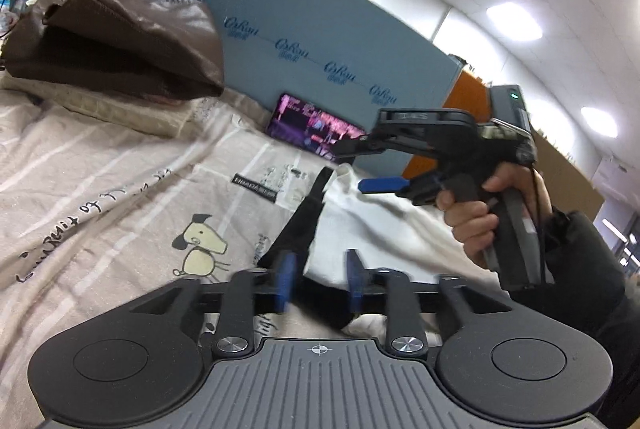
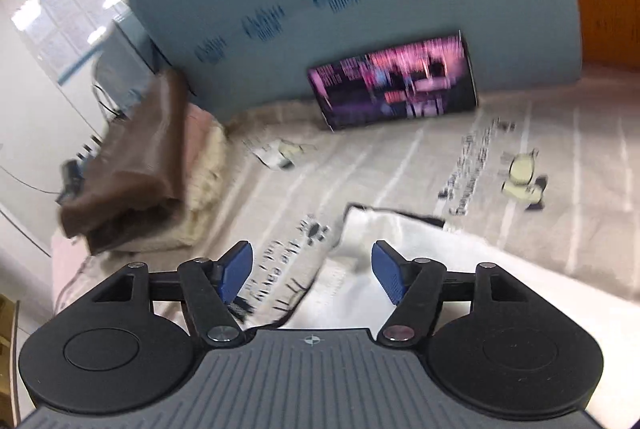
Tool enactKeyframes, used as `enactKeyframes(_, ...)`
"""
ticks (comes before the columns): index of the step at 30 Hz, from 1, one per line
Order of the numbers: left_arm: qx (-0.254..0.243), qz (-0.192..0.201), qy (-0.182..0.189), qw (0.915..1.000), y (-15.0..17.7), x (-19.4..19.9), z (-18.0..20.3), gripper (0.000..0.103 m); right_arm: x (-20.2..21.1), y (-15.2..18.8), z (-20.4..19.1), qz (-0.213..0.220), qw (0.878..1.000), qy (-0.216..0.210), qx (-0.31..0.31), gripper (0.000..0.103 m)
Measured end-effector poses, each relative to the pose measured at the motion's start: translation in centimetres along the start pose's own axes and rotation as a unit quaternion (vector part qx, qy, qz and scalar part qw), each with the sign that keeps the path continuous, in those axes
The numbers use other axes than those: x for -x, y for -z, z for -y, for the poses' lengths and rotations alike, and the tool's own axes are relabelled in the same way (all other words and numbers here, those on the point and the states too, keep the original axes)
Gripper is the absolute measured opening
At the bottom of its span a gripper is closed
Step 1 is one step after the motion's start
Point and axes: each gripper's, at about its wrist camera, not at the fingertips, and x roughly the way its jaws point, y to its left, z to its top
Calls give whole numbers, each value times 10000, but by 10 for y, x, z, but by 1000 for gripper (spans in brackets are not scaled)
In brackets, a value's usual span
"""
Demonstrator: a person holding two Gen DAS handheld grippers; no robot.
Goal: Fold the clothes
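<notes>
Brown garment (image 1: pixel 116 41): far left in the left wrist view, folded and lying on top of a folded beige garment (image 1: pixel 120 109), well apart from both sets of fingers; glossy, leather-like.
Printed sheet (image 1: pixel 100 181): covers the surface under everything; pale with stripes, handwriting and a cartoon dog.
Left gripper (image 1: pixel 320 281): low in its own view, blue fingers moderately apart with nothing pinched between them.
White garment (image 1: pixel 360 225): lies on the printed sheet, straight ahead of the left fingers and spreading off to the right; its nearest edge shows in the gap between them, whether touching cannot be told. It is white and crumpled, with a black strap or trim (image 1: pixel 300 225) running along its left edge.
Phone (image 1: pixel 316 129): beyond the white garment, propped against a blue board (image 1: pixel 320 29), screen lit in pink and purple.
Right gripper (image 1: pixel 384 185): seen from the left wrist view, held by a hand (image 1: pixel 476 217) above the white garment's far right part; one blue finger shows.
Right fingers (image 2: pixel 236 273): in their own view, spread wide and empty; the white garment's corner lies just ahead and under the right-hand finger, blurred.
</notes>
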Motion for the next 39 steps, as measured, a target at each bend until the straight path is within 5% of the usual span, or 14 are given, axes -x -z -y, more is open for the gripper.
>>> enactKeyframes(6, -74, -223, 246, 9994, 3, 4, 11, 75, 63, 5, 11, 499, 9987, -61, -48, 75)
enactKeyframes(15, 167, -837, 66, 9963, 8, -15, 25, 79, 136, 27, 65, 940, 9924, 688, -400, 82)
enactKeyframes(26, 10, -1254, 82, 9921, 8, -24, 42, 94, 136, 51, 114, 450, 9881, 966, -1110, 82)
enactKeyframes(39, 1326, -1045, 814, 9823, -1, -56, 22, 98, 119, 61, 134, 523, 9823, 236, -1785, 83)
